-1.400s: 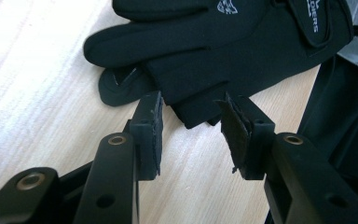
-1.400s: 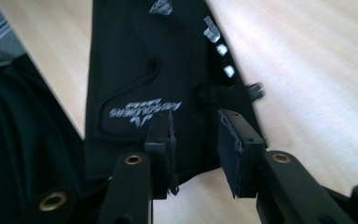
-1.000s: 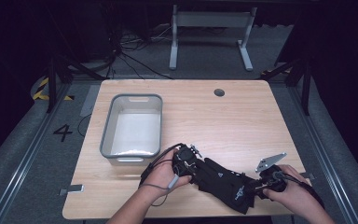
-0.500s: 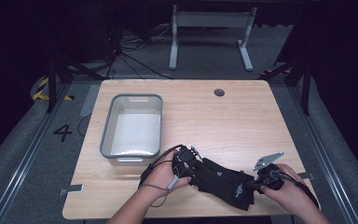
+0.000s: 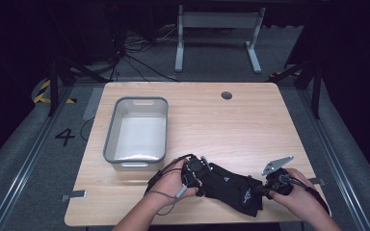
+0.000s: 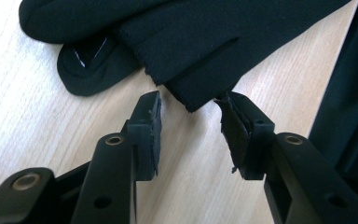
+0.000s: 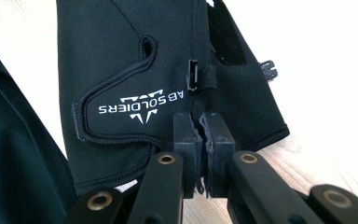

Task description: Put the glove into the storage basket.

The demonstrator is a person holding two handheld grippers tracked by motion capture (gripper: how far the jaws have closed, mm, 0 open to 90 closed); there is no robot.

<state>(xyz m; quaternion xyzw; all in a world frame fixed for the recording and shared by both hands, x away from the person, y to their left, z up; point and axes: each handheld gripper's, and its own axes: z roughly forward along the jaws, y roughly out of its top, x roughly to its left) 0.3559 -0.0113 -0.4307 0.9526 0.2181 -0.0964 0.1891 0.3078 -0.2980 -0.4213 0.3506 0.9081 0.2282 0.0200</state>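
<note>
Black glove [image 7: 135, 70] soft, light, floppy; right claw [image 7: 202, 132] clamped on cuff edge, left claw [image 6: 191, 123] open at other end, best pinched at hems

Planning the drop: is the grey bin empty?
Empty: the grey bin shows only bare pale floor in the high view; the black garment lies outside on the table.

**Bin, table and floor around the work**

A grey plastic bin [image 5: 110, 131], empty, stands on the wooden table [image 5: 231, 130] just beyond and left of the left gripper [image 5: 201, 169]. A round cable grommet [image 5: 226, 95] sits far ahead, near the table's far edge. Off the table, well left of that gripper, the floor carries a painted "4" [image 5: 65, 136] and hazard tape [image 5: 42, 91]; loose cables [image 5: 135, 62] and a white frame [image 5: 217, 21] lie beyond.
</note>
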